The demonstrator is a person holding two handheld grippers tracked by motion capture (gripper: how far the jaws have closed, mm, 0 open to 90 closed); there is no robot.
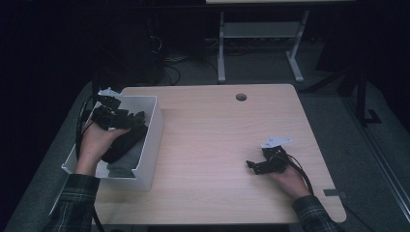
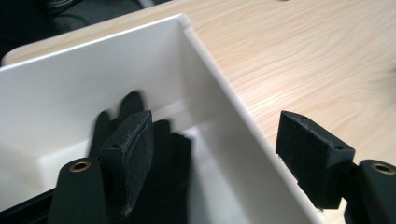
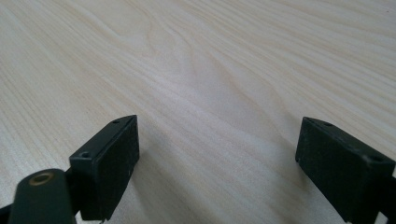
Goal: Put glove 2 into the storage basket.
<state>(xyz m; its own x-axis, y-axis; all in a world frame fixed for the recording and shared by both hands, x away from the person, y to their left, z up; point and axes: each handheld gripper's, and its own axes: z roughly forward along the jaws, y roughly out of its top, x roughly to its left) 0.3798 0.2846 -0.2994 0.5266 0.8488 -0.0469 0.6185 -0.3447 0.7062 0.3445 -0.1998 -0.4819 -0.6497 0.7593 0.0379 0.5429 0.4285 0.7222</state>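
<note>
Your left claw is released, its jaws spread wide and holding nothing. In the left gripper view it straddles the near wall of the white bin: one pad hangs inside the bin just above a black glove, the other sits outside over the wood. Whether the inside pad touches the glove you cannot tell from here. From the high view your left hand holds this claw over the bin at the worktop's left edge, and the bin's rim runs just right of it. Under the claw lie dark cloth items, with a grey piece nearer you at the bin's bottom.

Your right claw is also released, jaws well apart with only bare wood grain between them. In the high view it rests low over the worktop at the right side, held in your right hand, well apart from the bin. Its cable loops back past your wrist.

A round grommet hole sits near the far edge of the worktop. Plaid sleeves cover both your forearms.
</note>
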